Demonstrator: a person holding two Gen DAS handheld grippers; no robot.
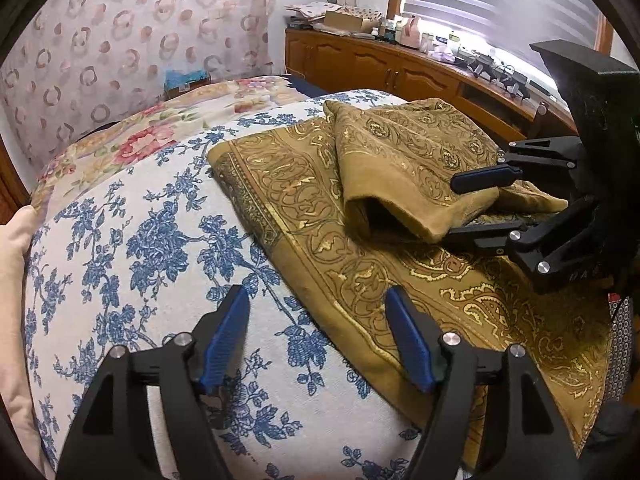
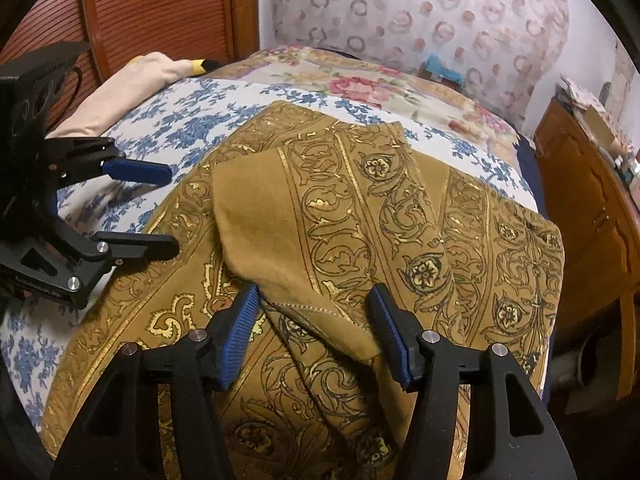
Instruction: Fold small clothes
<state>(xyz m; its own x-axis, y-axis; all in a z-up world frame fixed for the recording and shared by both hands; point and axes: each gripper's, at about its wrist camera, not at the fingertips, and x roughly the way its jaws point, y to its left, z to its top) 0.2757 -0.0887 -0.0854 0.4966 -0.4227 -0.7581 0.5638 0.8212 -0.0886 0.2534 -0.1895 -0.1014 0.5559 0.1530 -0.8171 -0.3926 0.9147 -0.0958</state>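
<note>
A mustard cloth (image 1: 400, 280) printed with gold and dark scrollwork lies spread on a bedspread (image 1: 140, 240) of white with blue flowers. One corner is folded back over it as a loose flap (image 2: 320, 220). My right gripper (image 2: 316, 296) stands open around the flap's near end, one finger above the fold and one below it; its pads do not squeeze it. From the left wrist view that gripper (image 1: 452, 208) enters at the right edge. My left gripper (image 1: 316, 300) is open and holds nothing, hovering over the cloth's left border where it meets the bedspread; in the right wrist view it (image 2: 160, 208) sits at the left.
A wooden cabinet (image 1: 380, 64) cluttered with bottles and boxes runs under the window beyond the bed. A cream pillow (image 2: 132, 88) lies at the bed's far left by a slatted wooden door (image 2: 140, 8). A pink-flowered blanket (image 1: 140, 144) covers the far end before a patterned curtain (image 1: 120, 20).
</note>
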